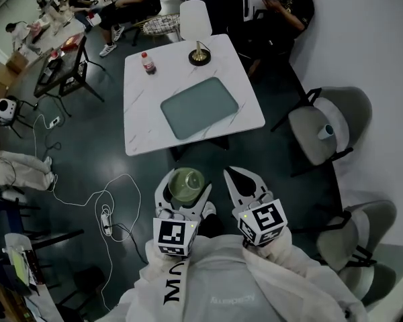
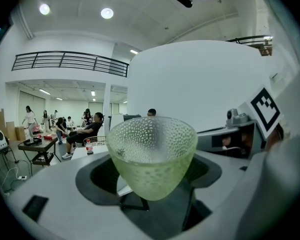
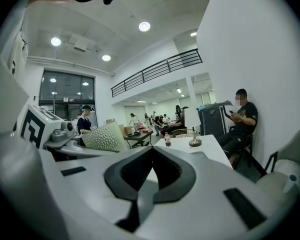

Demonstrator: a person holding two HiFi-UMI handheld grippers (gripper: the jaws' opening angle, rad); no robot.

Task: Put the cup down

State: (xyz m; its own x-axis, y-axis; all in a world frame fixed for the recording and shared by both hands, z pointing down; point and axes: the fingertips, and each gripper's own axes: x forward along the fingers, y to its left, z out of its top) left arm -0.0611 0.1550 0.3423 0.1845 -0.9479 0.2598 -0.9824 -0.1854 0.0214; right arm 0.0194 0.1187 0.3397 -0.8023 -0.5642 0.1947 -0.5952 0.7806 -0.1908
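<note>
A pale green dimpled glass cup (image 1: 186,184) is held upright in my left gripper (image 1: 183,192), well short of the white marble table (image 1: 141,123). In the left gripper view the cup (image 2: 152,151) fills the gap between the jaws, which are shut on its lower body. My right gripper (image 1: 242,182) hangs beside it to the right, shut with nothing between its black pads (image 3: 150,176). From the right gripper view the cup (image 3: 106,136) shows at the left. A grey-green mat (image 1: 199,106) lies on the table's middle.
On the table's far side stand a small red-capped bottle (image 1: 148,62) and a brass-based lamp (image 1: 199,54). Grey chairs (image 1: 326,129) stand to the right. Cables and a power strip (image 1: 106,220) lie on the dark floor at left. People sit beyond the table.
</note>
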